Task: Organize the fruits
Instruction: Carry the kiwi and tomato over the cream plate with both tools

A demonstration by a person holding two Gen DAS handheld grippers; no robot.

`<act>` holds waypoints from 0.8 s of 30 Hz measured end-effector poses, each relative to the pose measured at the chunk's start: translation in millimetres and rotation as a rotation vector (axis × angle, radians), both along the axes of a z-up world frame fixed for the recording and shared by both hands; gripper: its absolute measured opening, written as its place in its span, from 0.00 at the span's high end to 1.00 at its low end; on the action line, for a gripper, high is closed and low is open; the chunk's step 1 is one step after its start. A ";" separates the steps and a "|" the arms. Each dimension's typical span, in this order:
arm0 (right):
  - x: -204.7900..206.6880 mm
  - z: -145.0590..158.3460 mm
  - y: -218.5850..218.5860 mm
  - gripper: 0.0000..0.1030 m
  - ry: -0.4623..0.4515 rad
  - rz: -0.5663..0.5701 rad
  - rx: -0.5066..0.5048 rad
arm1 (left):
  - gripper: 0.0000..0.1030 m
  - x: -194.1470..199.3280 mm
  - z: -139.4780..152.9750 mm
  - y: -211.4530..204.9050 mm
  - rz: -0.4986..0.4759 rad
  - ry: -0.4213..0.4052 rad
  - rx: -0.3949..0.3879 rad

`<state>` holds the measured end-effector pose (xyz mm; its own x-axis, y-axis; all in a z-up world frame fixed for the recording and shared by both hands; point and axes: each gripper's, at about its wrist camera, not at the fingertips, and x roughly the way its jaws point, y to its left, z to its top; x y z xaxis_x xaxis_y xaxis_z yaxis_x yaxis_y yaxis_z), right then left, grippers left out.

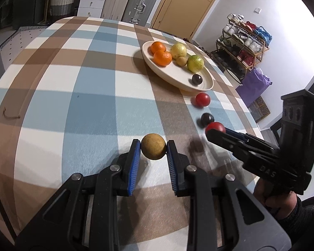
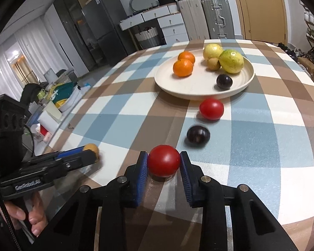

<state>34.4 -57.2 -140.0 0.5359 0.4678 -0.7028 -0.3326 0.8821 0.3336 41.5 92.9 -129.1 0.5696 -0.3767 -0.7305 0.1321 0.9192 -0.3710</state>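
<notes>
My left gripper (image 1: 153,149) is shut on a round brown fruit (image 1: 153,149), held just above the checked tablecloth. My right gripper (image 2: 163,161) is shut on a red tomato (image 2: 163,160), its blue pads pressing both sides. The right gripper (image 1: 216,131) shows at the right of the left wrist view with that tomato (image 1: 215,127) at its tip. Ahead on the cloth lie a dark plum (image 2: 198,133) and a second red tomato (image 2: 211,109). Behind them stands a cream plate (image 2: 178,83) holding two oranges (image 2: 183,67), a yellow fruit (image 2: 212,51), a green fruit (image 2: 231,61), a small brown fruit (image 2: 214,63) and a dark plum (image 2: 224,81).
The round table (image 1: 73,108) with its blue, brown and white checked cloth drops off at the right toward a shoe rack (image 1: 242,48) and a purple bag (image 1: 255,83). Suitcases (image 2: 205,18) and white drawers (image 2: 169,23) stand behind the table. A person's hand (image 2: 33,219) grips the left tool.
</notes>
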 end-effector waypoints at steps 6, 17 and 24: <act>3.0 14.5 -13.9 0.70 -0.020 0.007 0.071 | 0.78 19.4 7.9 -13.6 -0.009 0.001 0.003; 30.3 38.4 -39.9 0.70 -0.069 0.001 0.130 | 0.78 79.2 24.6 -44.2 -0.036 -0.007 0.023; 58.8 44.8 -50.2 0.70 -0.070 -0.013 0.131 | 0.78 125.2 39.7 -65.1 -0.060 -0.011 0.030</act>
